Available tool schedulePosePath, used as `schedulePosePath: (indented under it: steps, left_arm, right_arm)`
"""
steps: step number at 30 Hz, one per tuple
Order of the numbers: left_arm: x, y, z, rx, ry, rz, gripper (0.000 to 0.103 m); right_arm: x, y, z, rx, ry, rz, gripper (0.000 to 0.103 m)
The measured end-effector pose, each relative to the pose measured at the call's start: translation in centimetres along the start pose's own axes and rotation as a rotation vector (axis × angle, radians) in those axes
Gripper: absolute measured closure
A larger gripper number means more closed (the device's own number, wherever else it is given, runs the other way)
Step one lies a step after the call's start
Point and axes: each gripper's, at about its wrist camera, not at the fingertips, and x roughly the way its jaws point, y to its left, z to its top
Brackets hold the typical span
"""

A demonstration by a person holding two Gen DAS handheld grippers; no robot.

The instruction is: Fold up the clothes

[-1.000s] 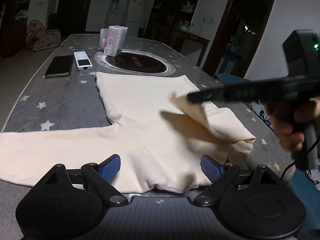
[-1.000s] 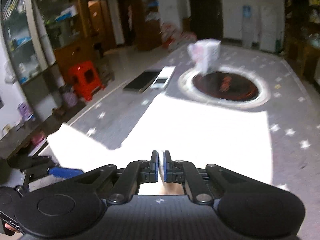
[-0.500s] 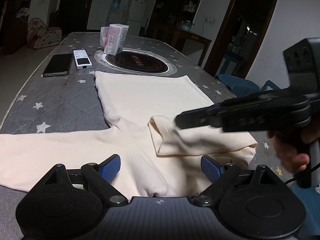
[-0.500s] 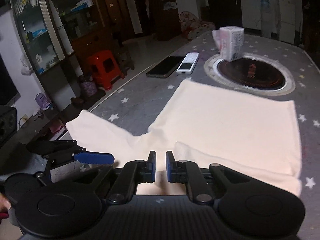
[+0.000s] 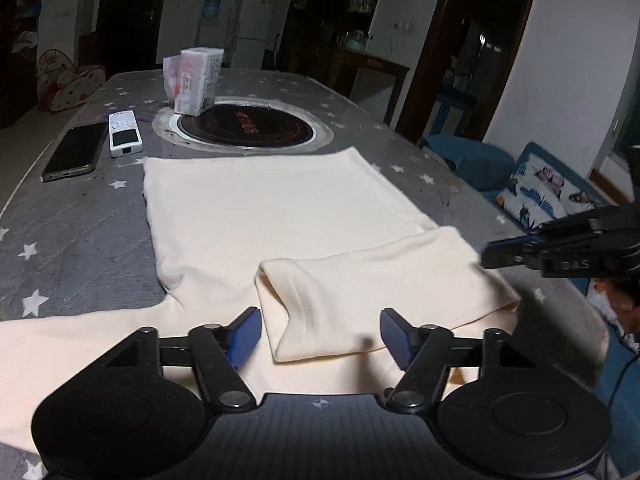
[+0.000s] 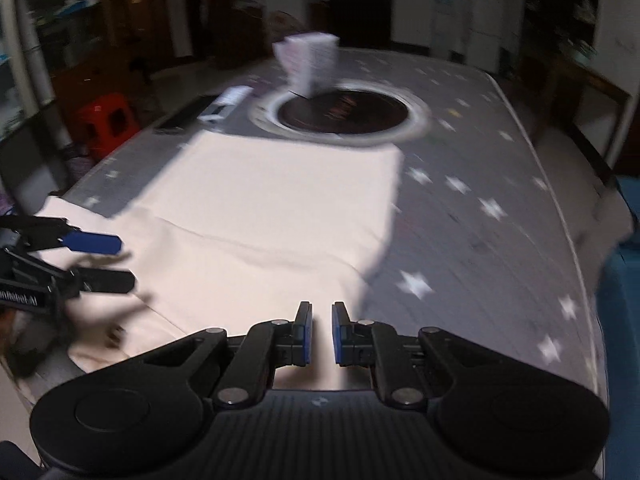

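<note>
right claw [image 6: 321,334] withdrawn, sleeve [image 5: 372,292] folded, phone [image 5: 72,154] beyond

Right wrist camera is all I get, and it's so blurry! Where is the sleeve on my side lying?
Observer: The right sleeve lies folded across the cream shirt, with its cuff end near the middle of the chest.
Operator: Is the other sleeve folded too?
Observer: No. The left sleeve lies flat, stretched out sideways over the starry table.
Operator: What's the white smudge beyond the shirt?
Observer: A white remote with a small dark screen, lying right beside a dark phone.
</note>
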Motion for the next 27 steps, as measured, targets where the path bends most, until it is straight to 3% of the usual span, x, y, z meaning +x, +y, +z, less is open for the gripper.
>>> schedulePosePath:
  steps: [4,6,8,13,16,20,27]
  left_arm:
    - [1.1,-0.6,0.1,0.033,0.015,0.028,0.059]
    - [1.7,-0.9,0.1,0.050,0.022,0.042,0.084]
    - [1.5,-1.0,0.4,0.048,0.019,0.046,0.094]
    - [0.2,-1.9,1.4,0.076,-0.030,0.052,0.097]
    - [-0.7,-2.2,2.2,0.084,-0.066,0.060,0.098]
    - [-1.7,-2.6,3.4,0.090,-0.099,0.063,0.098]
    - [-1.9,-2.4,3.7,0.104,-0.063,0.074,0.099]
  right_arm:
    - [0.0,-1.6,-1.7,0.030,0.012,-0.028,0.093]
    - [-0.1,-1.9,-2.0,0.036,0.005,-0.029,0.092]
    - [-0.1,-1.9,-2.0,0.039,-0.004,-0.024,0.091]
    - [-0.6,-1.9,-2.1,0.034,-0.027,-0.003,0.083]
    - [-1.1,-1.3,-2.6,0.004,-0.035,0.018,0.060]
    - [-0.9,-0.3,-3.4,-0.041,-0.035,0.019,0.059]
    - [-0.6,0.9,-4.5,-0.092,-0.028,0.017,0.058]
